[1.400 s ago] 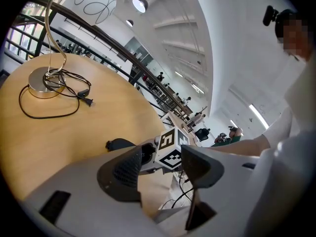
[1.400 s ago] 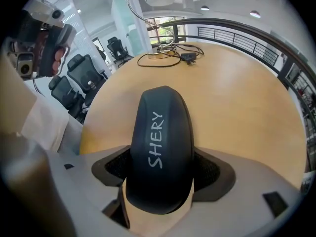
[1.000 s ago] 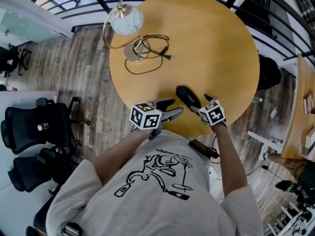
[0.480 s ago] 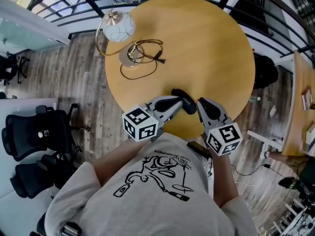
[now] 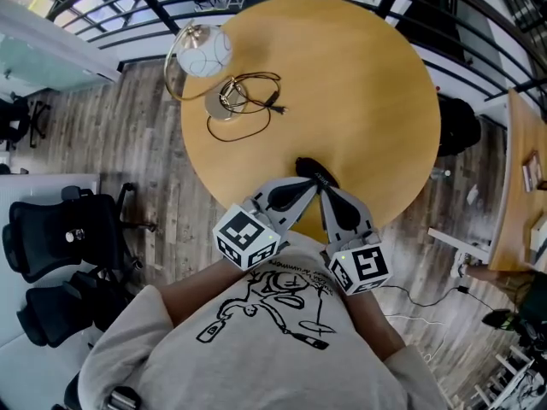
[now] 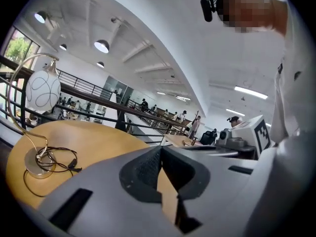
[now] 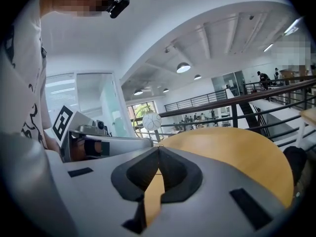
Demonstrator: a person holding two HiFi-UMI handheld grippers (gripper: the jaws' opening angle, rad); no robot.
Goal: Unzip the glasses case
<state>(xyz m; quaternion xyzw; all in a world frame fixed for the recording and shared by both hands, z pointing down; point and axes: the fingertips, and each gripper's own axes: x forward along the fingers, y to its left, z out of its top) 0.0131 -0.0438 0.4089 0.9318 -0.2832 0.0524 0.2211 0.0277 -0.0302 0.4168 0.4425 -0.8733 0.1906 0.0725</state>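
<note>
Jaws of the left gripper (image 6: 160,150): fully together, dark pads meeting at the tips, nothing between them; only bare wood shows through the gap behind. Jaws of the right gripper (image 7: 158,149): the same, closed on nothing. Both pairs stood wide a second ago and have just been closing, with no object caught in either.

Change noted: a second ago both grippers were low at the near desk edge, flanking the black oval glasses case (image 5: 308,166). They now sit higher and closer to the camera, tips converging in a V just in front of the case, as the head view shows it.

Bearing on the task: the case lies on the round light-wood desk (image 5: 367,75), near its front edge, held by neither gripper. Its zip is too small to read, so whether it is open cannot be told. In my judgement no pull on the zip is under way.

Pose: both grippers point almost level, slightly downward, across the desk. The marker cubes (image 5: 246,237) sit close against the person's chest, forearms tucked in.

Elsewhere: a white-globe lamp (image 5: 203,54) on a brass base, with a black cable (image 5: 248,101), stands well apart at the far left.
</note>
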